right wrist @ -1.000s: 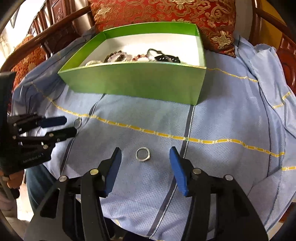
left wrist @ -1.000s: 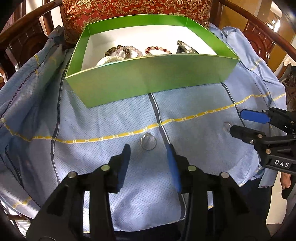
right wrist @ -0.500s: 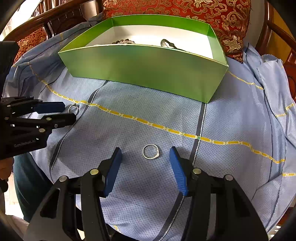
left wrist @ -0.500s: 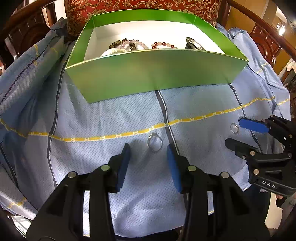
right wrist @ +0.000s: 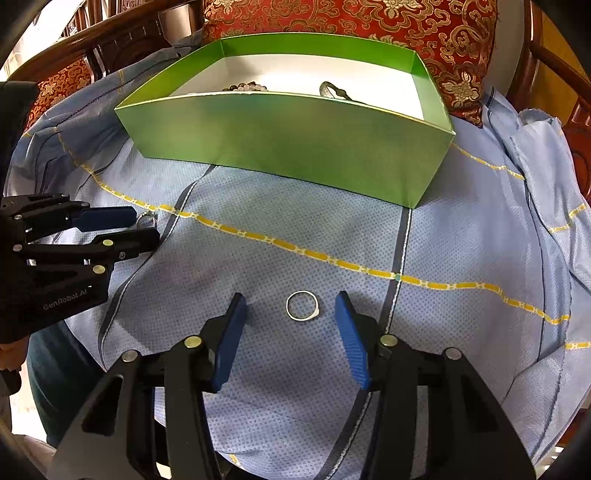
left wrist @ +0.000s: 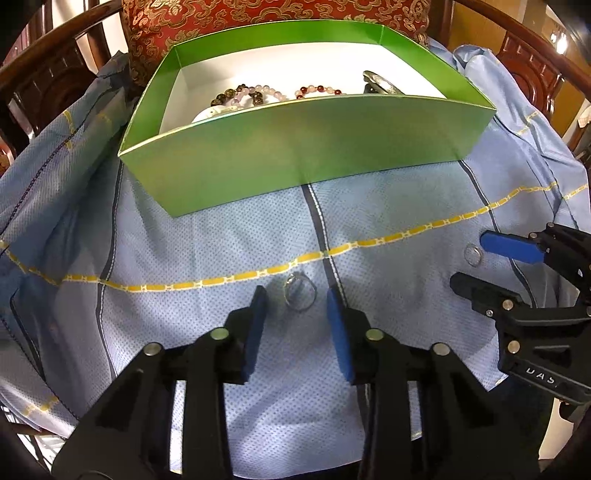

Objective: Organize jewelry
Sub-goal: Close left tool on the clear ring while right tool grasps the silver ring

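A green box [left wrist: 303,144] with a white inside holds bead bracelets [left wrist: 251,94] and a dark metal piece [left wrist: 380,83]; it also shows in the right wrist view [right wrist: 295,140]. Two silver rings lie on the blue cloth. One ring [left wrist: 300,293] lies between the tips of my open left gripper [left wrist: 297,295]. The other ring [right wrist: 302,305] lies between the tips of my open right gripper [right wrist: 291,304]. That other ring [left wrist: 472,254] and the right gripper [left wrist: 480,266] show at the right of the left wrist view. The left gripper [right wrist: 142,229] shows at the left of the right wrist view.
The blue cloth [left wrist: 184,240] with yellow lines covers a wooden chair seat. A red and gold cushion [right wrist: 369,22] stands behind the box. Wooden chair arms [left wrist: 44,74] curve around both sides. The cloth's front edge hangs off just below both grippers.
Both grippers have moved forward and lower, so each ring now lies between its gripper's fingertips. The rings and the box have not moved.
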A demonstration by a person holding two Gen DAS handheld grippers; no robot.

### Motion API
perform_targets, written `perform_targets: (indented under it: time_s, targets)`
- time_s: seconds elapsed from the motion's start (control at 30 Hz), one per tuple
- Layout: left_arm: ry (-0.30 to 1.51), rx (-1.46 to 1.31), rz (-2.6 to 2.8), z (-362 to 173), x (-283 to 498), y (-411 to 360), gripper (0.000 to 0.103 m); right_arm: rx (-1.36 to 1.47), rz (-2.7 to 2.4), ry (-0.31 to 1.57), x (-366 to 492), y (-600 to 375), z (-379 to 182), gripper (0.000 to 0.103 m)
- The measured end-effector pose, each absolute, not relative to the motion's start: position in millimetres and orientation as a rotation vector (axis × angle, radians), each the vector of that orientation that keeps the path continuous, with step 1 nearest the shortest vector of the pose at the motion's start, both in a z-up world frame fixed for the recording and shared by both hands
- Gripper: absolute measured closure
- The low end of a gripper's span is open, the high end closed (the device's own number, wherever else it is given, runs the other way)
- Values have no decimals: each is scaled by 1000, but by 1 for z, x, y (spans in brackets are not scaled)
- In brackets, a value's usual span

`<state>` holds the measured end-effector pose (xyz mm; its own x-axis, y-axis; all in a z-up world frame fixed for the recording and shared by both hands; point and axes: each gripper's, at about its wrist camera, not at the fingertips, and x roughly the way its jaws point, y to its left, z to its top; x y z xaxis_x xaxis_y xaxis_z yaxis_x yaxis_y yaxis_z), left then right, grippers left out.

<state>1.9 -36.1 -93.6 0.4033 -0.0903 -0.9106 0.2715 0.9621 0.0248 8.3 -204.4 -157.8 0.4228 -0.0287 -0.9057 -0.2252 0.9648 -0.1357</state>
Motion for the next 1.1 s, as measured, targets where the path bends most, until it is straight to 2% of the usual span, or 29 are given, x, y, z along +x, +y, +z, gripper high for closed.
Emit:
perform_targets:
  time_s: [0.13,0.2,0.37,0.5,0.63,1.03,1.1]
  targets:
    - [1132,197,-232,-93,1,-39,77,-254,140,1132,9,-203,-157,65]
    - [1132,201,-231,-93,0,-40,79,-255,151,1132,8,-202,-157,74]
    - [1133,201,-233,-93,0,-39,80,-252,171,1132,7,-200,-156,83]
    - [1134,196,-233,-93,-1,-39,81,-243,179,1134,7,-201,-156,83]
    - [1135,192,-241,-94,-1,-37,80,-213,195,1141,7,-204,-156,76]
    - [1141,170,-263,-94,4,-34,80,-285,173,1128,9,-195,-160,76]
    - [1135,171,-268,-95,4,-32,83,-289,178,1131,9,-196,-160,81]
